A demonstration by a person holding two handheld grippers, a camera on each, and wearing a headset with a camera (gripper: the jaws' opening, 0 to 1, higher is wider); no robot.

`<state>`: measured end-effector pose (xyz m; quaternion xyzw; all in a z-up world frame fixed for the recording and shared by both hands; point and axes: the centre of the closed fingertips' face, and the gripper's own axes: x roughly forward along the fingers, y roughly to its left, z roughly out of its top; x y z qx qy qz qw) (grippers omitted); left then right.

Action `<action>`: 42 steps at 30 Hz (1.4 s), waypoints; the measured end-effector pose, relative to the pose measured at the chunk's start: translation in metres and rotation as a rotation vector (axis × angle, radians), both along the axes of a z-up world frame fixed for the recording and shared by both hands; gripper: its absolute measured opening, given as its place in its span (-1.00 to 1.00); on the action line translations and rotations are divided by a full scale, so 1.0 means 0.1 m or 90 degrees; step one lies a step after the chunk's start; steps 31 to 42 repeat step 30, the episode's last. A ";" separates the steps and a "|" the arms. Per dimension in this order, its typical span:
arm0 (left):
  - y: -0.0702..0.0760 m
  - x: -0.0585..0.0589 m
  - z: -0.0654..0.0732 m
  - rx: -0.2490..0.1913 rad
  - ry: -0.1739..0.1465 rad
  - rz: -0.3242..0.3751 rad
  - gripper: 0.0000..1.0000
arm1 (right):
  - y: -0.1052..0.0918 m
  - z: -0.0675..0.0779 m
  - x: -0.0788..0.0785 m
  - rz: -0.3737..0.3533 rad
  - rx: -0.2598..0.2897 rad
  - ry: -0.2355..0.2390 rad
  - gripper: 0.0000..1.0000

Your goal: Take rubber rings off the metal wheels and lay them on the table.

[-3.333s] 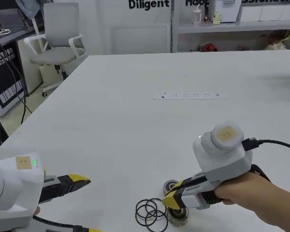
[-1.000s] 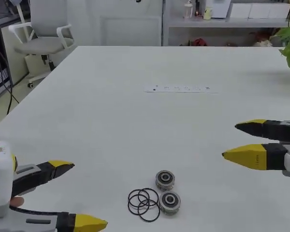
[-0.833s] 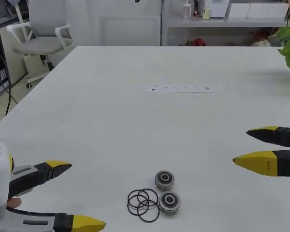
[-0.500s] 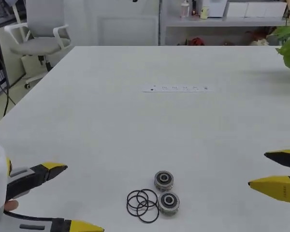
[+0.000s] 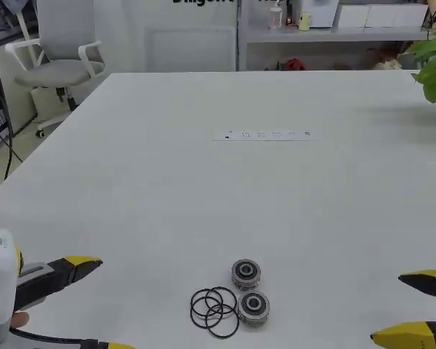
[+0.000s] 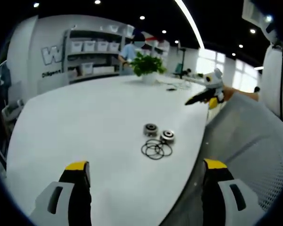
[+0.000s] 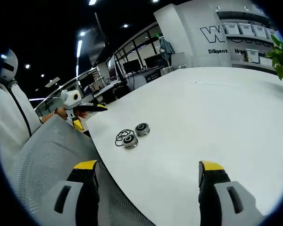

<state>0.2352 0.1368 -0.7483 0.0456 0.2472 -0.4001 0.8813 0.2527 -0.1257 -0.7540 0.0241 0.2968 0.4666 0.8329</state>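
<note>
Two metal wheels lie side by side near the table's front edge, one just behind the other. Several thin black rubber rings lie overlapping on the table, touching the nearer wheel's left side. My left gripper is open and empty at the lower left, well clear of the rings. My right gripper is open and empty at the lower right, far from the wheels. The left gripper view shows the wheels, the rings and the right gripper beyond. The right gripper view shows the wheels and rings.
A flat white strip lies on the white table at its middle. A plant stands at the far right, an office chair off the far left corner. A grey mesh chair back is close by the front edge.
The right gripper has let go at the wheels, opened, and drawn back right and toward the front edge. The left gripper has slid back a little. Wheels and rings lie still.
</note>
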 end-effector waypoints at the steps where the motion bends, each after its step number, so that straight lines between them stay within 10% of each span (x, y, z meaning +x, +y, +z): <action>1: 0.00 0.00 0.00 0.000 0.001 0.000 1.00 | 0.00 -0.01 -0.01 0.002 -0.001 0.001 0.68; 22: -0.02 -0.03 -0.10 0.004 0.023 -0.004 0.99 | 0.06 -0.37 -0.20 0.054 -0.089 0.037 0.71; 42: -0.02 -0.05 -0.12 0.006 0.027 -0.004 0.99 | 0.05 -0.42 -0.23 0.059 -0.103 0.043 0.71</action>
